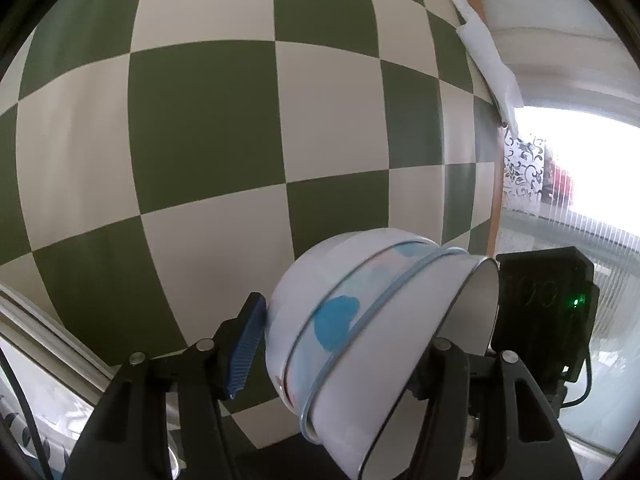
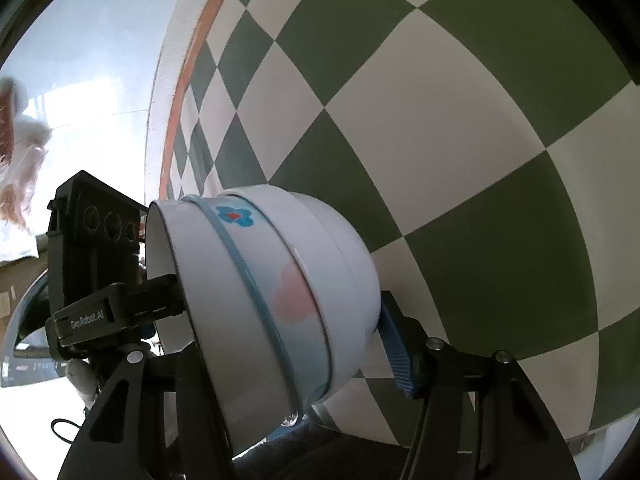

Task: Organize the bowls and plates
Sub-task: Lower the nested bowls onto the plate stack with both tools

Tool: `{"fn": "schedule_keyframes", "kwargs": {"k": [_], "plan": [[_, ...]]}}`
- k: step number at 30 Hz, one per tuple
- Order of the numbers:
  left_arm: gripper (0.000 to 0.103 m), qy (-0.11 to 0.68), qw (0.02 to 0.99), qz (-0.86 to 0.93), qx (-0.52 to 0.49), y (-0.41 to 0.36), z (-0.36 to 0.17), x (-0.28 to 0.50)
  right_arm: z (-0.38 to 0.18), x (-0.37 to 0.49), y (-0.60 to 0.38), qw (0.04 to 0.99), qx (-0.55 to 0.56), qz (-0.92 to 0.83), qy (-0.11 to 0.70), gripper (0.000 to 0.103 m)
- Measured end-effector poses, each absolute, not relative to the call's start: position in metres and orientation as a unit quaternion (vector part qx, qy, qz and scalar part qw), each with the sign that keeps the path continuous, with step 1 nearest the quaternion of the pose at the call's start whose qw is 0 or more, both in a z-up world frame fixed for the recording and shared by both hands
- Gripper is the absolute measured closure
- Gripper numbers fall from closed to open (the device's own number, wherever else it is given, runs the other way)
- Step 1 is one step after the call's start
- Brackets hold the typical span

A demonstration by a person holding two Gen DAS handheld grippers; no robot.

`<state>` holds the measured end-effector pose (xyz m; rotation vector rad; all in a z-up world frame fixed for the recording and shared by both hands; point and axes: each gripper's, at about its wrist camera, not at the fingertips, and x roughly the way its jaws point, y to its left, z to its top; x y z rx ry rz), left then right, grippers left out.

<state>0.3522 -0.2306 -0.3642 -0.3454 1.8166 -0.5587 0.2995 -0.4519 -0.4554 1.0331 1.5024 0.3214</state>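
Observation:
A stack of nested white bowls (image 1: 372,320) lies tipped on its side between both grippers, above the checkered surface. One bowl carries a blue rim line, blue flowers and a pink patch (image 2: 292,292). My left gripper (image 1: 348,320) is shut on the stack: its blue pad (image 1: 244,344) presses the rounded bottom and its other finger reaches into the mouth. My right gripper (image 2: 280,320) clamps it from the opposite side, blue pad (image 2: 394,350) on the bottom and the other finger hidden behind the rim. Each gripper's black body shows in the other's view, right gripper (image 1: 544,308) and left gripper (image 2: 96,264).
A green and white checkered surface (image 1: 224,128) fills the background, edged by an orange wooden strip (image 2: 188,80). A bright window with a patterned curtain (image 1: 520,168) lies to one side. A white folded item (image 1: 488,52) leans at the edge. Dark cloth (image 2: 320,452) lies beneath the bowls.

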Motion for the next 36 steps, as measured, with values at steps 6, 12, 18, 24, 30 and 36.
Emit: {"fn": "schedule_keyframes", "kwargs": {"k": [6,12,18,24,30,36], "plan": [[0.046,0.762,0.584,-0.232,-0.157,-0.227,-0.362,0.349,-0.455,0.302,-0.451,0.61,0.433,0.149,0.647,0.044],[0.046,0.755,0.596,-0.224,-0.156,-0.224,-0.351,0.347,-0.443,0.304,-0.46,0.61,0.421,0.165,0.651,0.044],[0.046,0.745,0.609,-0.212,-0.17,-0.213,-0.331,0.345,-0.429,0.314,-0.452,0.612,0.402,0.184,0.655,0.044],[0.046,0.733,0.621,-0.196,-0.196,-0.182,-0.308,0.336,-0.405,0.326,-0.429,0.614,0.371,0.208,0.665,0.044],[0.046,0.725,0.63,-0.179,-0.213,-0.137,-0.289,0.321,-0.379,0.337,-0.39,0.613,0.343,0.232,0.672,0.044],[0.046,0.719,0.637,-0.155,-0.231,-0.074,-0.284,0.309,-0.374,0.34,-0.319,0.604,0.323,0.256,0.682,0.045]]}}
